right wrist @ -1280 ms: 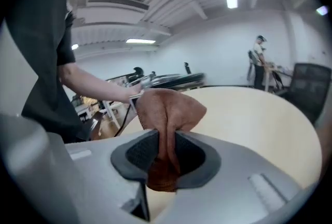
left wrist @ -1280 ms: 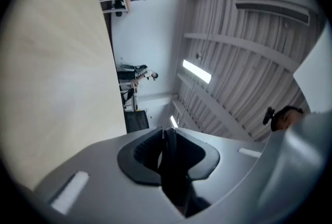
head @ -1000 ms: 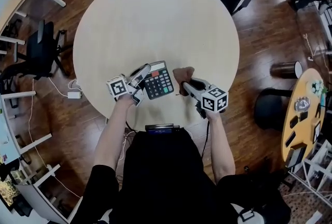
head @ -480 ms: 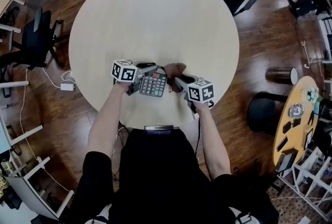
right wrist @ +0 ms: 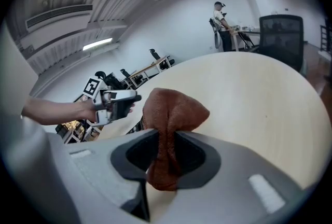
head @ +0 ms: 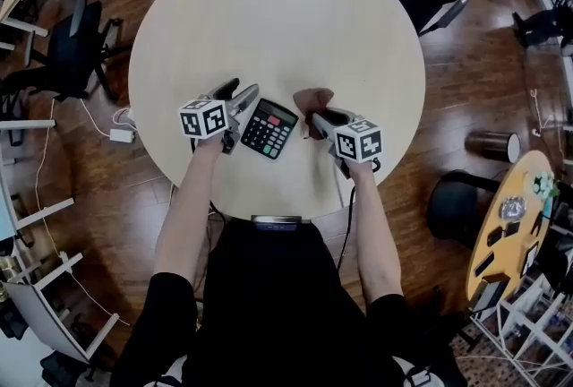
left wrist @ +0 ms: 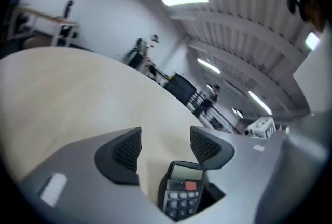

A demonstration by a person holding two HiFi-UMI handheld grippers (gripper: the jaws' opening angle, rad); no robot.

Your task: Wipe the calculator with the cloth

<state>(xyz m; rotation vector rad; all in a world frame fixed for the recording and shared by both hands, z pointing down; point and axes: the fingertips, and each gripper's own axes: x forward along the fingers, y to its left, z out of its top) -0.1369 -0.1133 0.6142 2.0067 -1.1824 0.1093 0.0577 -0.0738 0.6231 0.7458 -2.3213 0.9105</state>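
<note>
calculator (head: 269,128): black, grey screen, one red key | cloth (head: 313,99): rust-brown | table (head: 277,18): pale beige | floor (head: 466,63): dark brown planks

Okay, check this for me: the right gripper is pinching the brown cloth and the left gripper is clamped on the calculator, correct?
Not quite. The left gripper is not clamped on the calculator: the left gripper view shows its jaws apart, having just been opening, with nothing gripped between them, and the calculator lies free on the table. The right gripper is indeed pinching the brown cloth.

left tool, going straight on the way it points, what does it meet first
Likely the bare table: the left tool, its jaws just opening with nothing gripped, points over the calculator lying low beneath. Depth unclear.
</note>
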